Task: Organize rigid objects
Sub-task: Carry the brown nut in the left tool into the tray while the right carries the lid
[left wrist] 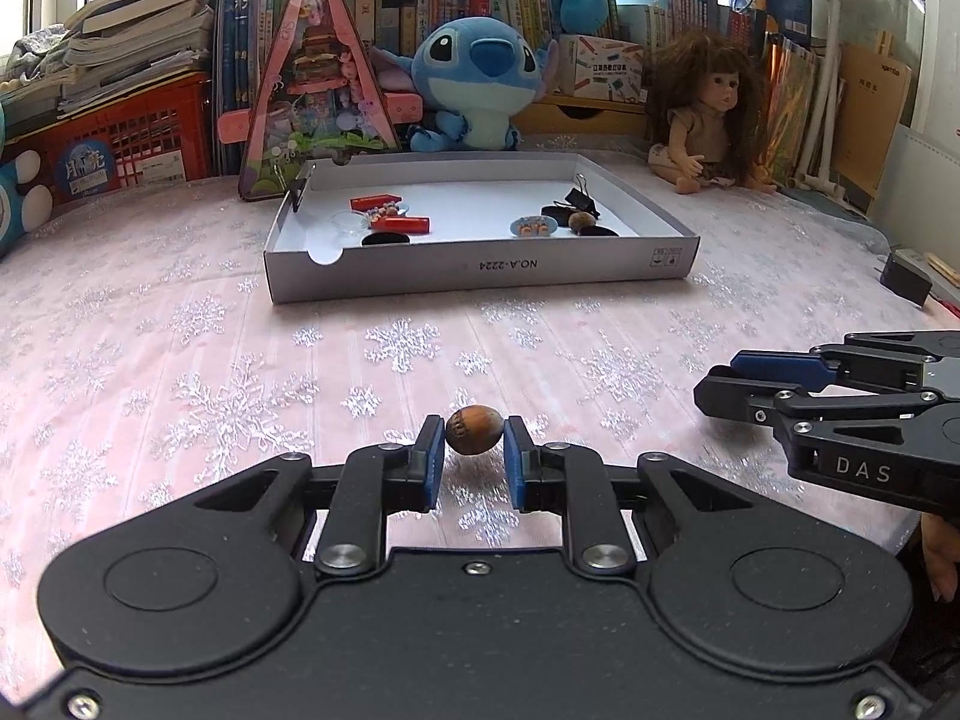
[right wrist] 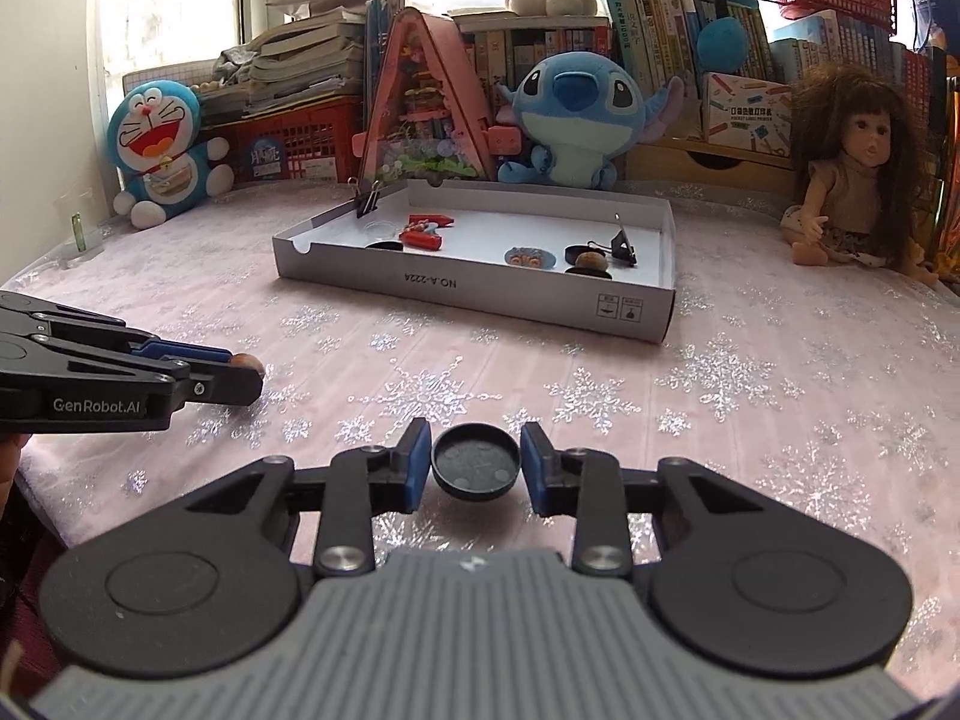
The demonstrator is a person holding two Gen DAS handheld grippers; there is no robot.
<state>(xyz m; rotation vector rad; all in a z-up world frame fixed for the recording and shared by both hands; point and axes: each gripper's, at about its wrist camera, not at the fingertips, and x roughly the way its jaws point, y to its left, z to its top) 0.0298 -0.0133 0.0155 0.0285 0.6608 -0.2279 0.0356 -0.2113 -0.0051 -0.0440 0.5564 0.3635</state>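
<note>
My left gripper (left wrist: 474, 441) is shut on a brown nut (left wrist: 474, 429), held just above the pink snowflake cloth. The right wrist view shows that gripper (right wrist: 243, 375) from the side, with the nut (right wrist: 249, 362) at its tip. My right gripper (right wrist: 476, 450) is shut on a black round lid (right wrist: 476, 462), its blue pads pressing on both sides. In the left wrist view the right gripper (left wrist: 717, 384) comes in from the right. Beyond both lies a shallow grey cardboard box (left wrist: 480, 270) holding red pieces, binder clips, black discs, a badge and another nut (left wrist: 581, 221).
Behind the box (right wrist: 480, 294) stand a pink triangular toy house (left wrist: 318, 90), a blue plush (left wrist: 480, 72) and a doll (left wrist: 708, 120). Books and a red crate (left wrist: 120, 138) line the back. A black adapter (left wrist: 906, 282) sits at the right edge.
</note>
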